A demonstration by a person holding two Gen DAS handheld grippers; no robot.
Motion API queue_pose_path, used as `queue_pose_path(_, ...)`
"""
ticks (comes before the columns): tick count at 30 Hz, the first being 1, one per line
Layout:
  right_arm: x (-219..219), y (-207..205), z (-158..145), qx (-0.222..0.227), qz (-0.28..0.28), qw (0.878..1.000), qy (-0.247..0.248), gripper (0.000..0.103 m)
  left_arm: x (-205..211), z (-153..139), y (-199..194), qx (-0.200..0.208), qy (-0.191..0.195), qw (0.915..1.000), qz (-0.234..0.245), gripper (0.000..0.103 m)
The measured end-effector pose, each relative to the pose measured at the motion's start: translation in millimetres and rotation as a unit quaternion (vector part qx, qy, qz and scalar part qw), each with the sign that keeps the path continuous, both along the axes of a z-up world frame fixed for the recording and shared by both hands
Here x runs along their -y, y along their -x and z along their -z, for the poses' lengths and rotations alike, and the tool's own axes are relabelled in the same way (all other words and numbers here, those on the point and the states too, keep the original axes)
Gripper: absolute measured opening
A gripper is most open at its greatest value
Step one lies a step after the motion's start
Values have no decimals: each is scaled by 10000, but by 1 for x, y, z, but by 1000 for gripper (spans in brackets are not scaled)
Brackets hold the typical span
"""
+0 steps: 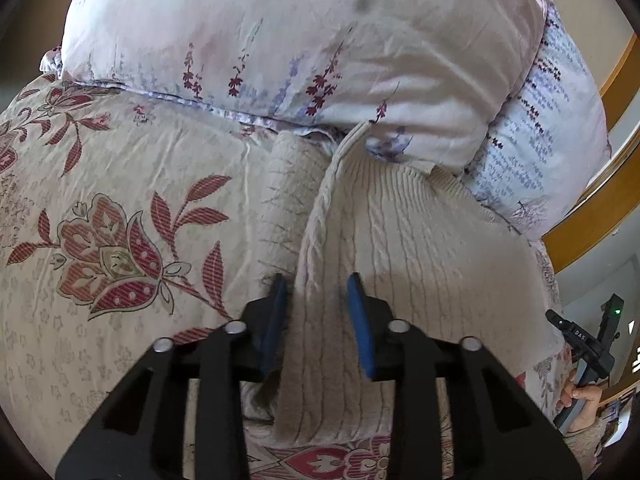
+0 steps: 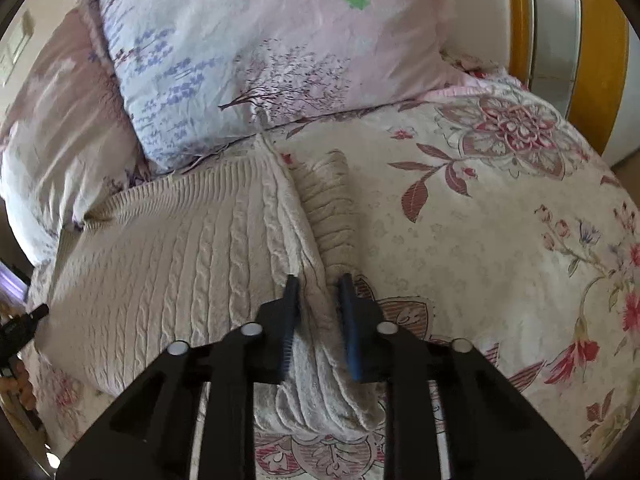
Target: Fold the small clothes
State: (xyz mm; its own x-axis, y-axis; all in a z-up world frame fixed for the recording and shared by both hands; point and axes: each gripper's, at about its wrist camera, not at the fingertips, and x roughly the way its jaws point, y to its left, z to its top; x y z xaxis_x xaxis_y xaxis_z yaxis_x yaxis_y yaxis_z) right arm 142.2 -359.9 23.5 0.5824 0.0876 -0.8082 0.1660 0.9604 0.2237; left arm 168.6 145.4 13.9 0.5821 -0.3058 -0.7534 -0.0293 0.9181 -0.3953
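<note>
A cream cable-knit sweater lies on the floral bedspread, its far end against the pillows. My left gripper straddles the sweater's left folded edge with the jaws apart; the knit runs between the blue pads. In the right wrist view the same sweater lies to the left. My right gripper has its jaws closed in on the sweater's right edge, with bunched knit pinched between the pads. A ribbed sleeve lies beside that edge.
Two floral pillows lie at the head of the bed. A wooden headboard rises at the right. The bedspread stretches to the right. The right gripper's handle and the hand show at the left wrist view's right edge.
</note>
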Motion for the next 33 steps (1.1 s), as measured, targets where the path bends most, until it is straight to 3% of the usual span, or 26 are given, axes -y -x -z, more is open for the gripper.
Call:
queue_pose_path(5,-3,5,-7,146,7,9998,99,14,-7,4,2,-53,149,9999,-25,8)
queue_pose_path(22,-7,44,-6,0,153,9998,121,8,-11,-2,17,36,102,9995,283,7)
queue_pose_path(33,-13,33,-2,-179,329,9969,694,8,-5,-2,19,91,-320,9984,448,7)
